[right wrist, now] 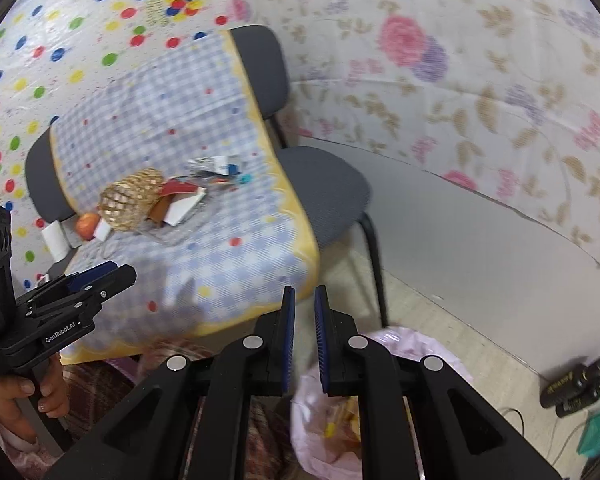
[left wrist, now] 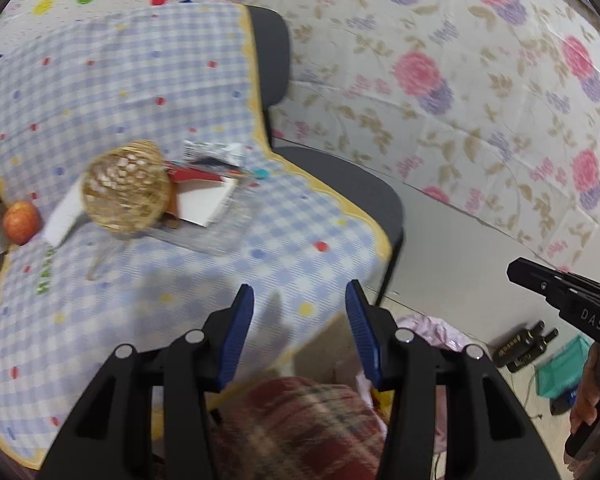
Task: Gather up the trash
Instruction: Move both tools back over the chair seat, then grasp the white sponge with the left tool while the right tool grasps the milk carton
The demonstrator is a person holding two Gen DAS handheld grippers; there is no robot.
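- Your left gripper [left wrist: 300, 320] is hanging wide open and empty over the near edge of the checked cloth [left wrist: 120, 92]; your right gripper [right wrist: 305, 336] is holding nothing, jaws nearly closed, above the pink trash bag [right wrist: 384, 344].
- Scraps of paper trash [left wrist: 212, 168] are lying beyond the wicker ball [left wrist: 126, 188] on that cloth.
- You're best reaching past the ball's right side, skirting the apple [left wrist: 20, 222].
- Open room is lying rightward of the cloth.

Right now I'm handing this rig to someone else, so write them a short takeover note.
Left gripper: jaws open, empty, above the tablecloth.
Right gripper: jaws nearly closed, nothing visible between them, above the pink trash bag on the floor.
Done: some trash already in the bag.
Left: wrappers and paper scraps lie beside the gold wire ball. The apple sits at the cloth's far-left edge.
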